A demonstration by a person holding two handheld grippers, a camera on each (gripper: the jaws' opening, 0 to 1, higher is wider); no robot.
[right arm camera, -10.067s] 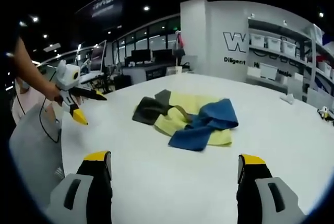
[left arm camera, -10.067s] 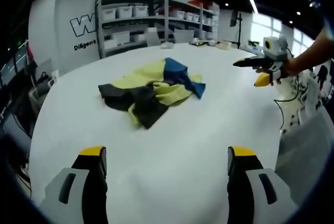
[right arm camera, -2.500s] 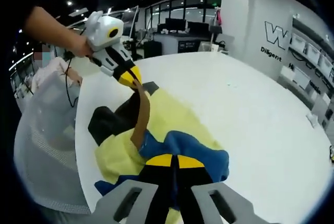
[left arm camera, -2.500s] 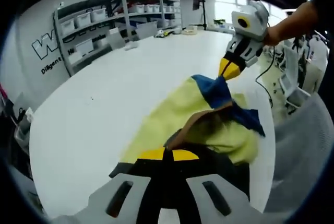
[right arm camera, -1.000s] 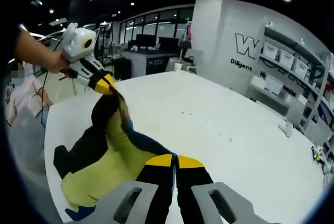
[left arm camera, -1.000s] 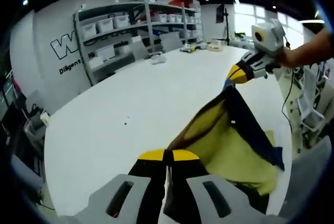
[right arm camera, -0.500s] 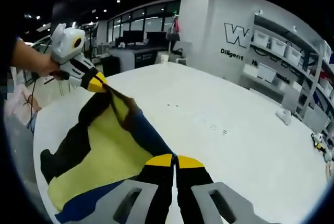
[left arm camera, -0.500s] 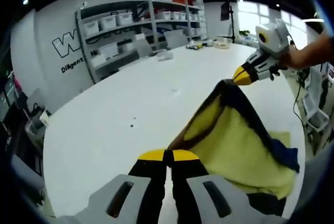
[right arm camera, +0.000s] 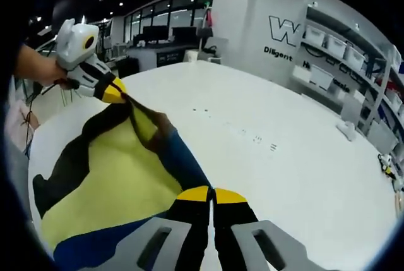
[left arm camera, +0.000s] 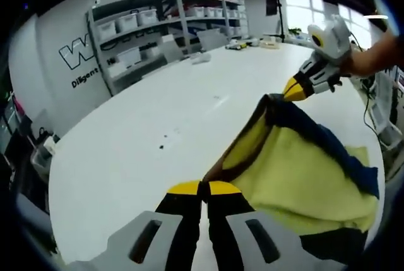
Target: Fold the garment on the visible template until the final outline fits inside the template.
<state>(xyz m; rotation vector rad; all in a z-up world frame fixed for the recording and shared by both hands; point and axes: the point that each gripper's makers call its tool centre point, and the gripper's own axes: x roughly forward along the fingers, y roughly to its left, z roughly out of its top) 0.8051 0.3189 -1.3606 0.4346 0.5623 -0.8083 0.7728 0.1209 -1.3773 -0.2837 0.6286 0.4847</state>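
Both grippers are clamping one edge of the garment [left arm camera: 297, 176], its long axis stretching taut from the left gripper [left arm camera: 201, 188] to the right gripper [left arm camera: 295, 88]. The rest is hanging below the fingers onto the white worktop [left arm camera: 145, 138], showing yellow, black and blue panels.

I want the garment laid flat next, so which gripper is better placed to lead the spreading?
Neither clearly: the left gripper and right gripper are each shut on an end of the garment's stretched top edge, so probably move both together.

Soft matt cloth garment [left arm camera: 297, 176]; smooth white table [left arm camera: 139, 144]
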